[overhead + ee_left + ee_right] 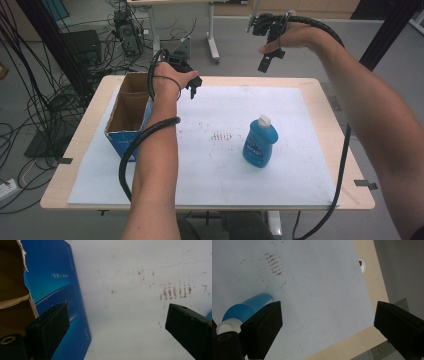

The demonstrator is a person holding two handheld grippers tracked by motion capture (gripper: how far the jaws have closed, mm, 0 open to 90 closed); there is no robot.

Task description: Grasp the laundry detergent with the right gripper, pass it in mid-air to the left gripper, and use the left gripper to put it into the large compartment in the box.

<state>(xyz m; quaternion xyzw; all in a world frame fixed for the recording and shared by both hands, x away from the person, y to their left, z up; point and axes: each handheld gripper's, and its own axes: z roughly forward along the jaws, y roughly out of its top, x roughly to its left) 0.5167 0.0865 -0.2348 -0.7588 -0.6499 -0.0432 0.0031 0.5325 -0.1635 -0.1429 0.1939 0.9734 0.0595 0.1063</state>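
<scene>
Both of your grippers are empty and spread wide, so every risk here lies in the approach. Your right gripper [266,52] hangs high above the far edge of the table [330,100], and in the right gripper view the blue bottle [247,310] sits low beside the near-left jaw, partly hidden behind it, with its white cap [225,326] close to the jaw's base, not between the 2 jaws at all. If you drop straight down from here you will, I judge, land on bare white mat [317,290] and miss. If you swing across without centring, 1 pad is likely to knock the upright bottle [260,142] over, since it stands free on a narrow base with nothing behind it. Its rounded, smooth plastic body may also squirt out of a pinch taken too near the cap. Your left gripper [194,82] hovers released just beside the open cardboard box [131,107]; in the left gripper view the box's blue wall [57,290] lies right behind the left jaw. Closing or sweeping that way could catch the torn rim and drag the box. Mind the cable [142,140] trailing along your left forearm too.
</scene>
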